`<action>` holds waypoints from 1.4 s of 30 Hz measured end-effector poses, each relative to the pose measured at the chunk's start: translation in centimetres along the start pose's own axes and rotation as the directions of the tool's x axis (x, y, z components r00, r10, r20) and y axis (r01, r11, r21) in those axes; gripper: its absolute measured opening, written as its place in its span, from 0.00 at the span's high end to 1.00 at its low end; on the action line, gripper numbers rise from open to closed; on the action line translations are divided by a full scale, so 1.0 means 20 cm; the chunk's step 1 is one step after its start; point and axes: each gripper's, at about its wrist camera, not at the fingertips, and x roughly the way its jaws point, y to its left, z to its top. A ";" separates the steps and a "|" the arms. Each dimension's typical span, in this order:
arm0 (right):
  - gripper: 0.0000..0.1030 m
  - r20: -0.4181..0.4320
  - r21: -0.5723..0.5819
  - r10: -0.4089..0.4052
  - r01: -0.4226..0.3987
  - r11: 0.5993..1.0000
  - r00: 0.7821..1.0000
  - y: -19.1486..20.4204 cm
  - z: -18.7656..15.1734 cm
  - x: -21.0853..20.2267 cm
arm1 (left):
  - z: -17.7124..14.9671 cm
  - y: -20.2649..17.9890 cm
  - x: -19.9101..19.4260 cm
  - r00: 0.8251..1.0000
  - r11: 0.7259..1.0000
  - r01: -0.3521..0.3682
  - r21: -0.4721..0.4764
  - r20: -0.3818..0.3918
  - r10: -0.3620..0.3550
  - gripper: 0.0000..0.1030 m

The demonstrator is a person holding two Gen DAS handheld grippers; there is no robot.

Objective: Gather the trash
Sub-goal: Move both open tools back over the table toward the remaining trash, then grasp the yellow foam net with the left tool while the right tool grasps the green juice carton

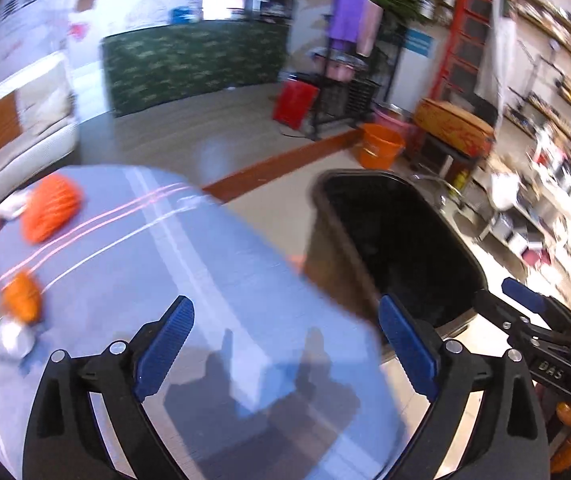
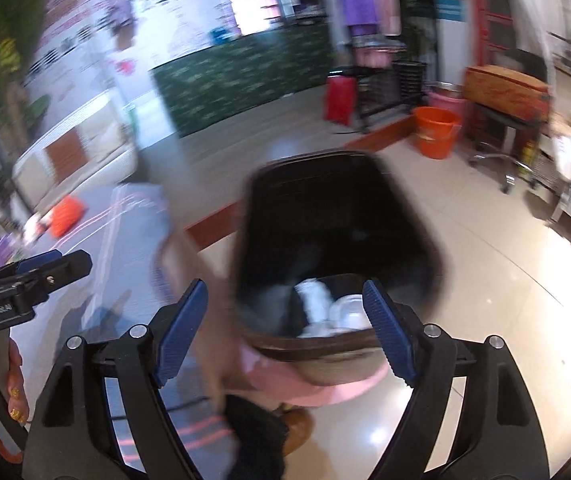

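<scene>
Left hand-held gripper point(image 1: 285, 344): wide open, empty, over the blue-clothed desk point(image 1: 213, 280).
Right hand-held gripper point(image 2: 285, 332): wide open, empty, over the black plastic bin point(image 2: 333, 216).
Trash: crumpled orange wrapper point(image 1: 51, 212), far desk end from bin; prob. light, soft, pinch mid-bulge.

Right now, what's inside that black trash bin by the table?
In the right wrist view the black trash bin holds white crumpled pieces and what looks like a white dish near its bottom. Its near rim and the blur hide anything else.
</scene>
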 end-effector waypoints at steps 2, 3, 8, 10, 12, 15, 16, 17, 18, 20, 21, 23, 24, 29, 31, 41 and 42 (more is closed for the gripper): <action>0.23 -0.022 -0.039 0.068 -0.069 0.997 0.997 0.13 0.00 0.03 | -0.04 0.11 -0.08 0.999 0.999 -0.041 -0.033 0.018 0.042 0.10; 0.23 -0.037 -0.060 0.104 -0.106 0.993 0.994 0.21 0.00 0.05 | -0.06 0.16 -0.11 0.998 0.997 -0.060 -0.049 0.023 0.062 0.10; 0.23 -0.106 -0.139 0.235 -0.248 0.959 0.966 0.53 -0.02 0.10 | -0.16 0.41 -0.27 0.984 0.979 -0.175 -0.105 0.007 0.177 0.10; 0.23 -0.148 -0.177 0.294 -0.318 0.932 0.944 0.69 -0.04 0.12 | -0.20 0.52 -0.32 0.978 0.971 -0.206 -0.120 -0.005 0.207 0.10; 0.23 -0.172 -0.211 0.320 -0.352 0.912 0.932 0.80 -0.07 0.12 | -0.25 0.62 -0.37 0.970 0.961 -0.242 -0.138 -0.011 0.243 0.10; 0.23 -0.210 -0.275 0.350 -0.399 0.875 0.913 0.97 -0.10 0.12 | -0.31 0.75 -0.43 0.959 0.944 -0.283 -0.169 -0.024 0.283 0.10; 0.23 -0.228 -0.301 0.362 -0.419 0.857 0.904 1.04 -0.11 0.12 | -0.33 0.81 -0.45 0.955 0.937 -0.297 -0.182 -0.030 0.296 0.10; 0.23 -0.239 -0.318 0.366 -0.429 0.845 0.899 1.10 -0.11 0.12 | -0.35 0.86 -0.47 0.948 0.928 -0.317 -0.197 -0.036 0.316 0.10; 0.23 -0.250 -0.335 0.371 -0.439 0.834 0.894 1.14 -0.12 0.13 | -0.38 0.91 -0.49 0.942 0.920 -0.334 -0.207 -0.042 0.333 0.10; 0.23 -0.275 -0.377 0.382 -0.464 0.801 0.882 1.26 -0.13 0.14 | -0.42 1.00 -0.53 0.936 0.907 -0.352 -0.230 -0.053 0.349 0.10; 0.23 -0.280 -0.393 0.384 -0.470 0.790 0.880 1.30 -0.14 0.14 | -0.44 1.04 -0.55 0.934 0.902 -0.355 -0.243 -0.053 0.353 0.10; 0.23 -0.291 -0.437 0.394 -0.488 0.756 0.872 1.42 -0.13 0.15 | -0.47 1.10 -0.58 0.930 0.892 -0.365 -0.265 -0.054 0.364 0.10; 0.23 -0.296 -0.461 0.401 -0.497 0.735 0.867 1.49 -0.13 0.16 | -0.47 1.14 -0.60 0.925 0.887 -0.376 -0.270 -0.056 0.375 0.10; 0.23 -0.332 -0.505 0.450 -0.559 0.657 0.829 1.73 -0.09 0.24 | -0.46 1.32 -0.67 0.900 0.860 -0.428 -0.276 -0.047 0.433 0.10; 0.24 -0.338 -0.520 0.442 -0.556 0.648 0.831 1.82 -0.08 0.29 | -0.44 1.41 -0.69 0.895 0.847 -0.436 -0.304 -0.051 0.442 0.12; 0.34 -0.369 -0.592 0.345 -0.504 0.629 0.863 2.09 -0.05 0.58 | -0.38 1.52 -0.54 0.947 0.854 -0.302 -0.424 -0.033 0.319 0.26; 0.34 -0.372 -0.603 0.333 -0.498 0.623 0.866 2.11 -0.06 0.60 | -0.37 1.53 -0.51 0.949 0.851 -0.298 -0.433 -0.035 0.314 0.28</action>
